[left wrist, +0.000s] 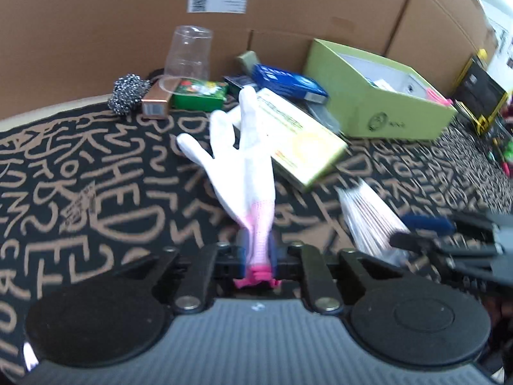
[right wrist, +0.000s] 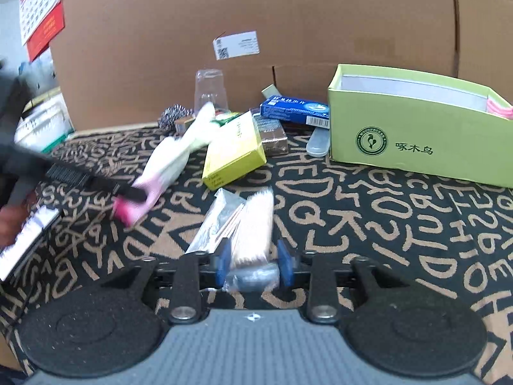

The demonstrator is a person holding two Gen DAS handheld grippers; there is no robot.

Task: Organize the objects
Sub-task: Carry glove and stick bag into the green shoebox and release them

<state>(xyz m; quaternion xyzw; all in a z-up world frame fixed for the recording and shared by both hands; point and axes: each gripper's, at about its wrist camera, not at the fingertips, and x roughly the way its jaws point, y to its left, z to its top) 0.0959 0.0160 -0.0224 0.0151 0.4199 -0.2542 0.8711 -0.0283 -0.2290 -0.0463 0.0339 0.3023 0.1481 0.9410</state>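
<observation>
A white glove (left wrist: 247, 166) with a pink cuff stretches away from my left gripper (left wrist: 258, 253), whose blue pads press on the cuff; its fingers reach the yellow-green flat box (left wrist: 304, 141). In the right wrist view the glove (right wrist: 173, 157) hangs from that gripper's black finger (right wrist: 128, 192) at the left. A clear packet of thin wooden sticks (right wrist: 253, 224) lies on the patterned cloth between the blue pads of my right gripper (right wrist: 253, 263), which stand apart from it with small gaps. The right gripper (left wrist: 416, 234) shows blurred beside the packet (left wrist: 368, 215).
An open green box (right wrist: 416, 134) stands at the right. Along the cardboard wall (right wrist: 160, 48) lie a blue box (right wrist: 295, 109), an upturned clear cup (right wrist: 210, 89), a steel scourer (right wrist: 173, 114) and a brown block (right wrist: 272, 134). A person's hand shows at the left edge.
</observation>
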